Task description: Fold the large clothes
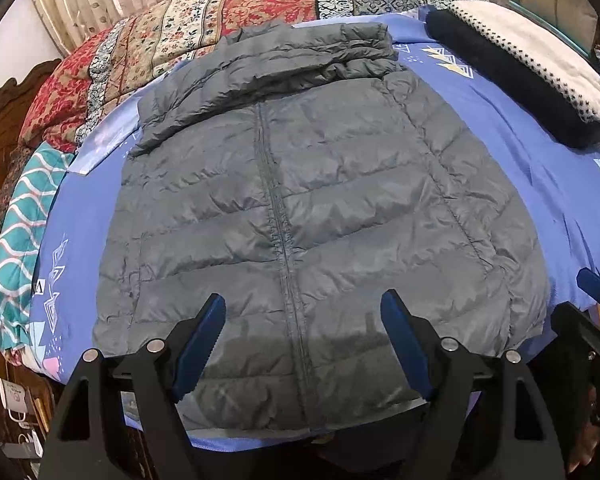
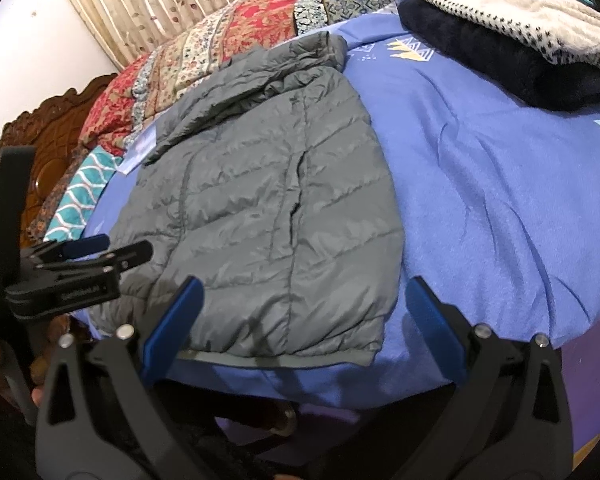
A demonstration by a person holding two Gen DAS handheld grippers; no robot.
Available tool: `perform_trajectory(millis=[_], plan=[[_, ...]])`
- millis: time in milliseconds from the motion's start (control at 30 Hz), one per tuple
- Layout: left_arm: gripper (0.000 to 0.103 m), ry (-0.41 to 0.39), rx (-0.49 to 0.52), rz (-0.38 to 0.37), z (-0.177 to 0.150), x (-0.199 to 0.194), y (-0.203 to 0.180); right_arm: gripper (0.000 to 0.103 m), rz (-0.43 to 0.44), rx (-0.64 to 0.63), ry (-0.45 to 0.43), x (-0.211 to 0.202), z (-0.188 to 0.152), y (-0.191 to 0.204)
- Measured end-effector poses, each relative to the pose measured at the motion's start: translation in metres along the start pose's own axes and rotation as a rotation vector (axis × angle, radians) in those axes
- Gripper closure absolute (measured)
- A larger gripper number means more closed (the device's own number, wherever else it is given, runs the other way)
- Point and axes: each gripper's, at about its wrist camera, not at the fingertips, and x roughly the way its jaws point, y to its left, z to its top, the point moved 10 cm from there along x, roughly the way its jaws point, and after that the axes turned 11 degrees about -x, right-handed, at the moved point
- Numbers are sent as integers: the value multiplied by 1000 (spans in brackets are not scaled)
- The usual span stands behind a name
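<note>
A grey quilted puffer jacket (image 1: 300,208) lies flat on the blue bed sheet (image 1: 540,168), zipper up, hem toward me, with its sleeves folded across the collar end. My left gripper (image 1: 304,312) is open and empty, just above the jacket's hem at the zipper. In the right wrist view the jacket (image 2: 268,200) lies left of centre. My right gripper (image 2: 304,292) is open and empty over the jacket's right hem corner and the sheet (image 2: 500,208). The left gripper (image 2: 84,252) shows at the left of that view.
A folded dark navy fleece (image 1: 508,84) with a white spotted blanket (image 1: 540,52) on it lies at the far right of the bed. A patterned red and cream quilt (image 1: 220,24) lies along the far side. A carved wooden headboard (image 2: 60,128) stands at the left.
</note>
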Motion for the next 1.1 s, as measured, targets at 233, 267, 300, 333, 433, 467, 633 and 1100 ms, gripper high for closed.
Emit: perform_trajectory(millis=[233,267,300,333,433,467,633,1100], plan=[[7,6,-27,-3,0,3,10,6,1,-21,11,3,1,7],[7,7,-31,-4,0,3,11,6,1,-26,13,4,1,9],[7,10,-36,-8,0,3,13,6,2,-29,15,4,1,10],[7,15,-45,-16,1,4,17,6,4,-34,17,4,1,11],[7,24,-95,-91,5,1,41,6,11,-35,24,3,3,6],[7,5,-121,-106,8,-2,59,6,9,-31,27,2,3,1],[6,-97,-268,5,8,-11,179,6,-23,38,56,0,1,-37],[5,213,-419,-189,-99,79,218,50,157,1,224,54,-41,-6]])
